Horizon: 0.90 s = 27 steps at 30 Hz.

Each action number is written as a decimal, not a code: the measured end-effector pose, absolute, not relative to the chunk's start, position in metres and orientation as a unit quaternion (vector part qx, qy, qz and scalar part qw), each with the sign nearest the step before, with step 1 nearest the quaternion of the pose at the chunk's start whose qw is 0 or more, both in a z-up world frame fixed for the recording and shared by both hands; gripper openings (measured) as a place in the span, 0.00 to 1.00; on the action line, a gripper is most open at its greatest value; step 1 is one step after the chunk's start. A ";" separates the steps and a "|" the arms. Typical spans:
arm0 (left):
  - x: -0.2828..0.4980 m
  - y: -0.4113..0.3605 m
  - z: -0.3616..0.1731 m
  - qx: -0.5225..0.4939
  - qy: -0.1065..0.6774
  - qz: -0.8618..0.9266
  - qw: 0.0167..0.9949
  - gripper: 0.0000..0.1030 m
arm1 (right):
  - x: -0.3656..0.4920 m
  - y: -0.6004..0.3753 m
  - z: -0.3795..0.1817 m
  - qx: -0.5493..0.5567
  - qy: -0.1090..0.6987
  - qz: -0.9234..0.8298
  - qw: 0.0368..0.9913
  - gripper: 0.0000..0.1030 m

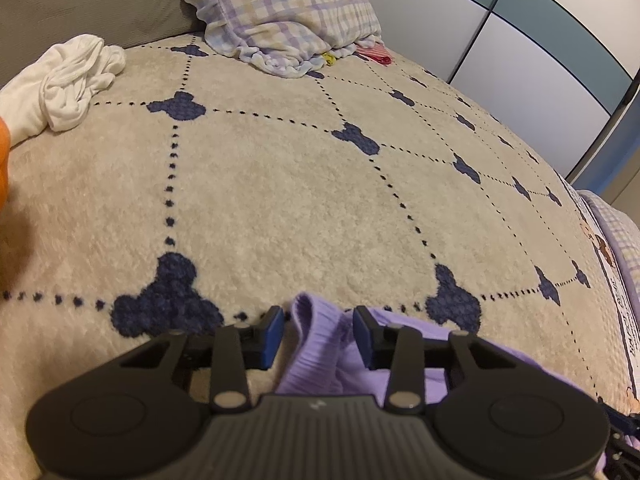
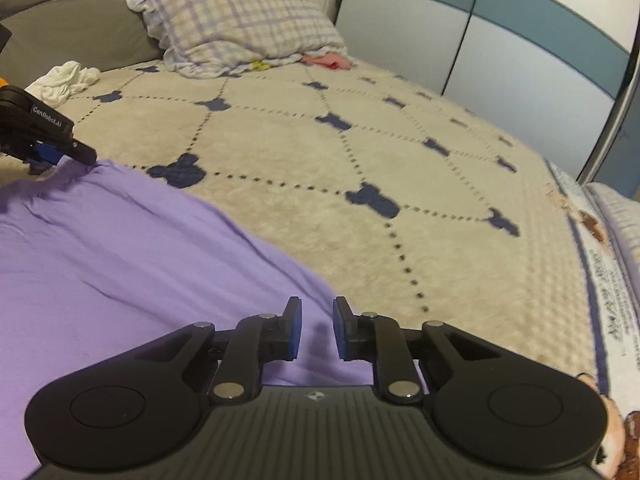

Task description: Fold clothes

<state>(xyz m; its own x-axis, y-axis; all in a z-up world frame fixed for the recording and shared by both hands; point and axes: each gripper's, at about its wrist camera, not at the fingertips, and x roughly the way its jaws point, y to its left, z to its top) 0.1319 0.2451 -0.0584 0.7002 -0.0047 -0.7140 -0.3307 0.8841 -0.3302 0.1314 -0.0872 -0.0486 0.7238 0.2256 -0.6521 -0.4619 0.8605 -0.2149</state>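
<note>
A lilac garment (image 2: 120,264) lies spread on the bed, mostly smooth with a few shallow creases, one ribbed edge (image 1: 316,344) bunched upward. A crumpled white garment (image 1: 76,80) sits well apart, near the headboard.

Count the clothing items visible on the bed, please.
3: purple garment at the near edge by both grippers, crumpled white garment far left, pink item partly hidden beside the plaid pillow. More may be hidden.
</note>
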 end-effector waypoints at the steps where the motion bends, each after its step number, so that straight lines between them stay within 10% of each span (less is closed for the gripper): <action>1: 0.132 0.245 -0.059 -0.223 0.377 0.090 0.895 0.38 | 0.134 -0.087 -0.051 -0.187 0.323 0.186 0.909 0.18; 27: 0.131 0.248 -0.062 -0.237 0.350 0.094 0.901 0.08 | 0.180 -0.085 -0.046 -0.226 0.282 0.161 0.918 0.01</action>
<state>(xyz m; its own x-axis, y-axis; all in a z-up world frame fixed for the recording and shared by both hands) 0.1314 0.2480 -0.0622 0.7377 0.0029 -0.6751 -0.3349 0.8698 -0.3622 0.1796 -0.0853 -0.0463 0.7894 0.1680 -0.5905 -0.4231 0.8458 -0.3250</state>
